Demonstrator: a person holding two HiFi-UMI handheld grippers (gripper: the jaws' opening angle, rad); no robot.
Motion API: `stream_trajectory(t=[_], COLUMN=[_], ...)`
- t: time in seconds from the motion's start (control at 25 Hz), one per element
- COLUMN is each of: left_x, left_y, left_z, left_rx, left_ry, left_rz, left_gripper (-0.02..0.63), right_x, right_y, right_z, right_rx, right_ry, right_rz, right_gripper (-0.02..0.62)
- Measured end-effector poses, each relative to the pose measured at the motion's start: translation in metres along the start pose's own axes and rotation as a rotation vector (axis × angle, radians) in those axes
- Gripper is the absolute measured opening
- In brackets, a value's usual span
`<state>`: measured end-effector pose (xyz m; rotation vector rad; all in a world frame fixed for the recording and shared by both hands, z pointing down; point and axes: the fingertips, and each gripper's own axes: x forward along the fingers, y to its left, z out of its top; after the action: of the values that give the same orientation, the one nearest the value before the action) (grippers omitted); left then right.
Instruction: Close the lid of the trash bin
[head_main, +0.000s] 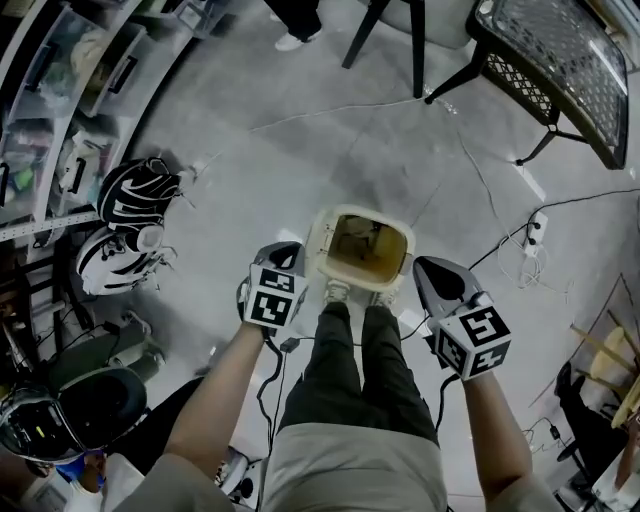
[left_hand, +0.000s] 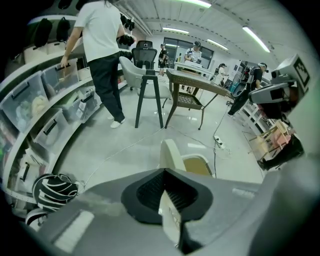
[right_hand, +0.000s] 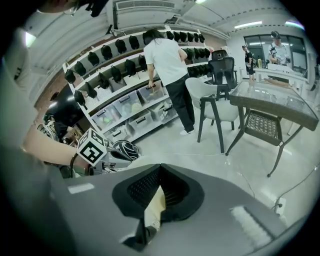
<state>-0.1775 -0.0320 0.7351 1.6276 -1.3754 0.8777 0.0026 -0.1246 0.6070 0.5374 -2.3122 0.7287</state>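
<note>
Open trash bin (head_main: 318, 238), lid (left_hand: 170, 153) upright; left gripper (head_main: 287, 252) & right gripper (head_main: 432, 266) both clenched, one each side.

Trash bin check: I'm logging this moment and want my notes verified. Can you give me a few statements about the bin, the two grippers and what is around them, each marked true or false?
1. The trash bin is covered by its lid. False: its top is open and the inside shows.
2. The left gripper and the right gripper are at opposite sides of the bin. True.
3. The left gripper's jaws are wide apart. False: they are together.
4. The person's shoes are close to the bin's near side. True.
5. The table lies tipped over. False: it stands on its legs.
</note>
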Motion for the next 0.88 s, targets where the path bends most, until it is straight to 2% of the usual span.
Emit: stream_trajectory(t=[0.2,0.36,0.6,0.88], left_x=[0.027,0.063,0.121,0.171], left_y=[-0.029,-0.071,-0.104,-0.128], left_z=[0.000,-0.010,-0.049,-0.068], left_rx=[0.025,0.134,0.192,0.230], left_ry=[0.040,0.099,0.208,0.231], left_rz=[-0.076,-0.165,-0.198,-0.274], left_gripper=[0.003,0.003,0.003,0.003], right_x=[-0.002,-0.002,0.002,0.020], right_y=[-0.020,-0.038,-0.068,-0.102], right_z=[-0.028,-0.049,-0.096,-0.140], right_rx=[0.067,0.131,0.216,0.274], right_ry=[0.023,0.033,0.059,0.062], right_rz=[-0.029,-0.071,-0.116,-0.137], right_gripper=[0.003,0.003,0.003,0.003])
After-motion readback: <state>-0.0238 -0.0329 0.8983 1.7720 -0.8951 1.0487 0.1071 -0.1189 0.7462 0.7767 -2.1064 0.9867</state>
